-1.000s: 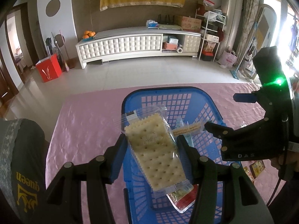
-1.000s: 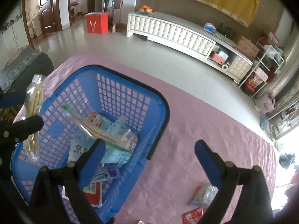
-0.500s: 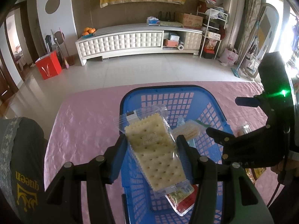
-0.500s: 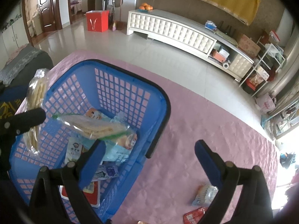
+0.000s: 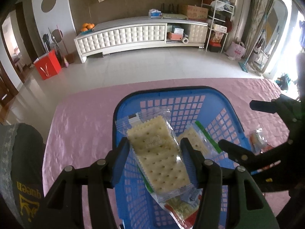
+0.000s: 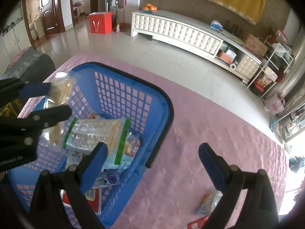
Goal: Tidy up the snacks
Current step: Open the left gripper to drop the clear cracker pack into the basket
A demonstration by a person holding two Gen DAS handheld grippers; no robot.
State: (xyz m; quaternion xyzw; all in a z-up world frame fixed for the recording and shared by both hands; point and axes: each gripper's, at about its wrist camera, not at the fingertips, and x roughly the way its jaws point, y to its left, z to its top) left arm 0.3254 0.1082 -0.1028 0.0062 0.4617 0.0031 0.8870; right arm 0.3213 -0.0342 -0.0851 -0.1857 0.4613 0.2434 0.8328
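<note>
Left wrist view: the left hand-held gripper (image 5: pixel 153 151) is opening, a clear cracker packet (image 5: pixel 159 158) between its fingers, over the blue basket (image 5: pixel 171 99) on the pink bench (image 5: pixel 82 118).

Right wrist view: the right hand-held gripper (image 6: pixel 152 161) is wide, empty; basket at ten o'clock, a loose snack packet (image 6: pixel 209 200) at five o'clock.

basket (image 5: pixel 225 103): blue plastic lattice
cracker packet (image 5: pixel 158 156): clear glossy film
tablecloth (image 5: pixel 82 118): pink, quilted sheen
floor (image 5: pixel 152 66): glossy tiles
</note>
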